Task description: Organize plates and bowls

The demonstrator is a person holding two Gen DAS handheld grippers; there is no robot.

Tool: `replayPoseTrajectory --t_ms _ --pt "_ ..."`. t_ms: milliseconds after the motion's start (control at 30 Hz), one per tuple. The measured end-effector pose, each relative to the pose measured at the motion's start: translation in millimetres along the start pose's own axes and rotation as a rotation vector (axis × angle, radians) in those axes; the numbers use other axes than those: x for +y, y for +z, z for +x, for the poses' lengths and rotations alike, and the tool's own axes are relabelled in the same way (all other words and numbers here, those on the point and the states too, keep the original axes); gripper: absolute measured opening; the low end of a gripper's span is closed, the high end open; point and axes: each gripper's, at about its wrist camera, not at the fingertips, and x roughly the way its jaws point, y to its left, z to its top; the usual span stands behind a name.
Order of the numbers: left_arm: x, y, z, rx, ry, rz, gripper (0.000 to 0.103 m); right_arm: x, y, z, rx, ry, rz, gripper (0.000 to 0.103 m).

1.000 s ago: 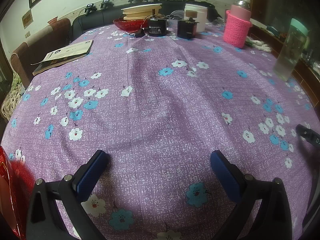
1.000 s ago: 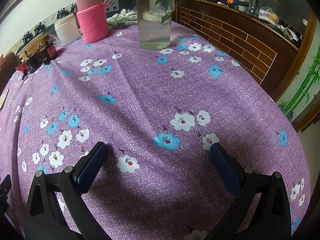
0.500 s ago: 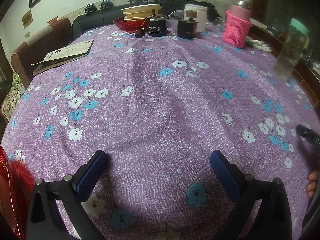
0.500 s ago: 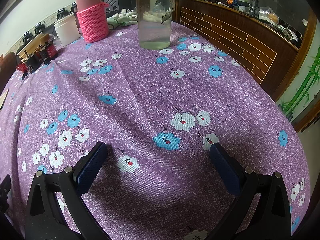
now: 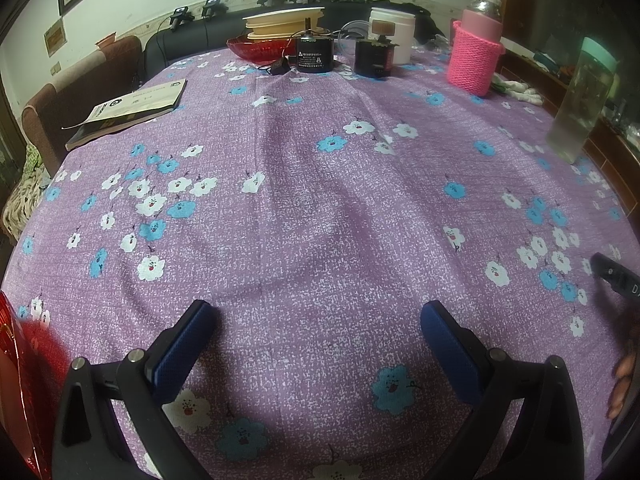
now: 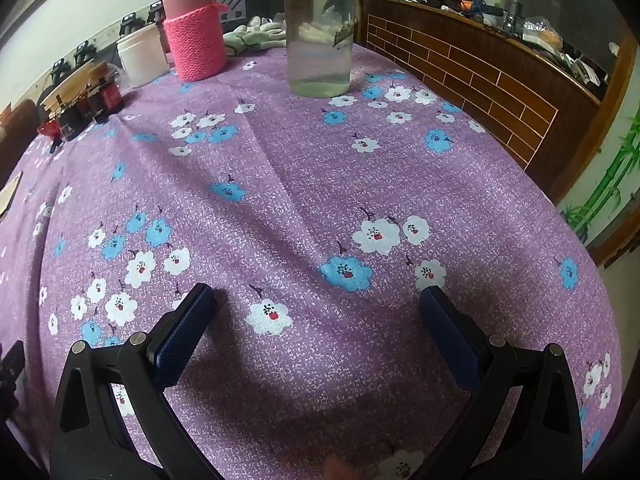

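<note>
A stack of cream plates (image 5: 284,24) sits on a red bowl (image 5: 258,47) at the far edge of the table in the left wrist view. A red translucent dish edge (image 5: 16,396) shows at the lower left, close to my left gripper. My left gripper (image 5: 318,312) is open and empty, low over the purple flowered cloth (image 5: 312,200). My right gripper (image 6: 316,300) is open and empty over the same cloth (image 6: 300,184), near the table's right edge. The right gripper's tip (image 5: 612,276) shows at the left view's right edge.
A book (image 5: 128,110) lies at the left. Black motors (image 5: 314,56), a white jar (image 5: 390,38), a pink knitted bottle (image 5: 474,52) and a clear bottle (image 5: 582,100) stand at the back and right. A wooden cabinet (image 6: 480,80) borders the table's right side.
Almost nothing has moved. Fingers of a hand have come into view at the right edge of the left wrist view.
</note>
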Motion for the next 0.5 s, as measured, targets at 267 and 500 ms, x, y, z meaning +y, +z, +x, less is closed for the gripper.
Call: replayPoseTrajectory --t_ms 267,500 --pt "0 0 0 0.0 -0.001 -0.001 0.103 1 1 0 0.0 -0.001 -0.002 0.102" --pt "6 -8 -11 0.022 0.012 -0.037 0.102 6 -1 -13 -0.023 0.152 -0.043 0.102"
